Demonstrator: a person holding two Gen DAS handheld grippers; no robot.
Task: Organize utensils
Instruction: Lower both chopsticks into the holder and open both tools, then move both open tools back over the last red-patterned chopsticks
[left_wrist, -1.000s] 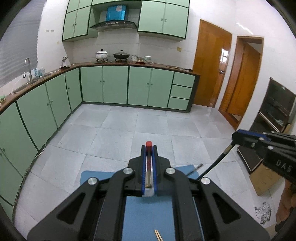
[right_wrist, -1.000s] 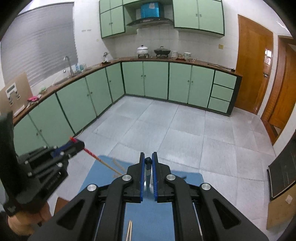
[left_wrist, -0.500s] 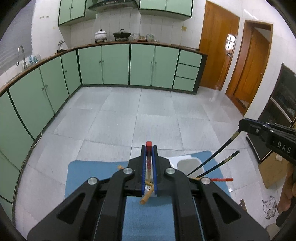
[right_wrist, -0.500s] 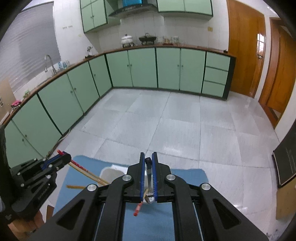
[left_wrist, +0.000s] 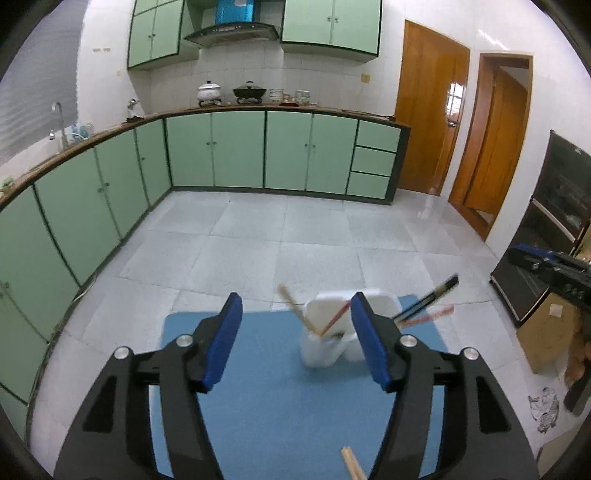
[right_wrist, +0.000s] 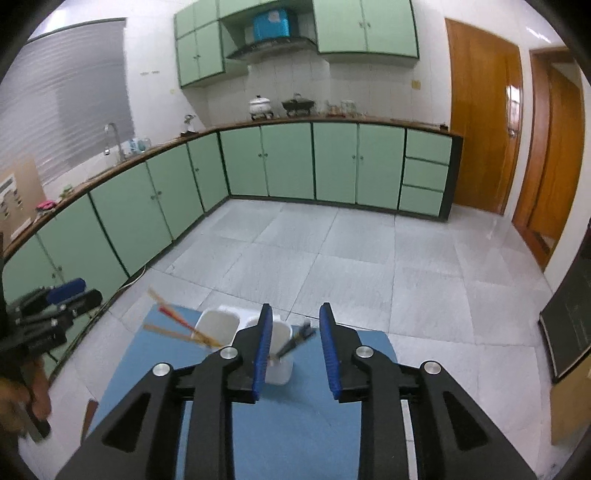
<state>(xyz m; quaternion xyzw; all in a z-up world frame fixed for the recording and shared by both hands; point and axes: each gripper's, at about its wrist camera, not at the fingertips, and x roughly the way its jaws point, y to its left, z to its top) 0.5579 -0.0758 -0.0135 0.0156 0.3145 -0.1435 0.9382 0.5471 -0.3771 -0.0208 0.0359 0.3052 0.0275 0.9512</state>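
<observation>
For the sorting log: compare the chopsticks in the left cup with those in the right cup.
The left cup holds wooden and red chopsticks leaning left; the right cup holds dark chopsticks leaning right. The light ones stick out farther. Both sets stand tilted in white cups on the blue mat.

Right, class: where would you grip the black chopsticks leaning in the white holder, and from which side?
Probably the upper part of the black chopsticks, coming from above, jaws either side of the shafts. Their lower ends sit inside the white holder, and they tilt out over its rim, so only the top is exposed.
</observation>
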